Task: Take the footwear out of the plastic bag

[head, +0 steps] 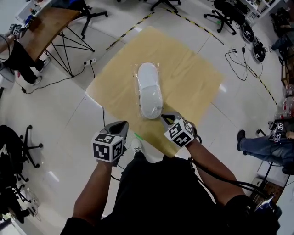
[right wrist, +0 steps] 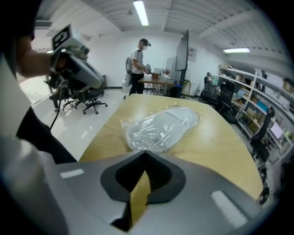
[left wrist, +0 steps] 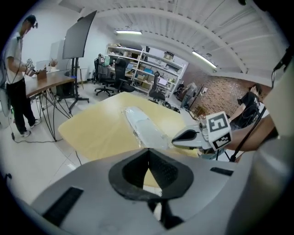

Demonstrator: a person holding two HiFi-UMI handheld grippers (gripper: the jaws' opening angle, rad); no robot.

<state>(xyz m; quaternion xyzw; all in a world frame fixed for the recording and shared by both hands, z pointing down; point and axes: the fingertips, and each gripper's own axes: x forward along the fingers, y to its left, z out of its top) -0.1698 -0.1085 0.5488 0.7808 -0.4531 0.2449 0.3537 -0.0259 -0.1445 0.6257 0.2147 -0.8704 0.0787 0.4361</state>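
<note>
White footwear sealed in a clear plastic bag [head: 149,90] lies lengthwise in the middle of the yellow table [head: 193,73]. My right gripper [head: 164,117] is shut with nothing in it, its tips just short of the bag's near end [right wrist: 161,126]. The left gripper [head: 121,125] hangs shut and empty off the table's near left edge, apart from the bag. In the left gripper view the bag [left wrist: 144,126] stretches ahead, with the right gripper [left wrist: 178,137] at its near right. From the right gripper view, the left gripper [right wrist: 97,84] shows at upper left.
A wooden desk [head: 43,27] on black legs stands far left with a person [head: 18,57] beside it. Another person's legs [head: 259,148] are at the right. Office chairs [head: 227,13], floor cables [head: 239,59] and black-yellow tape [head: 131,30] surround the table.
</note>
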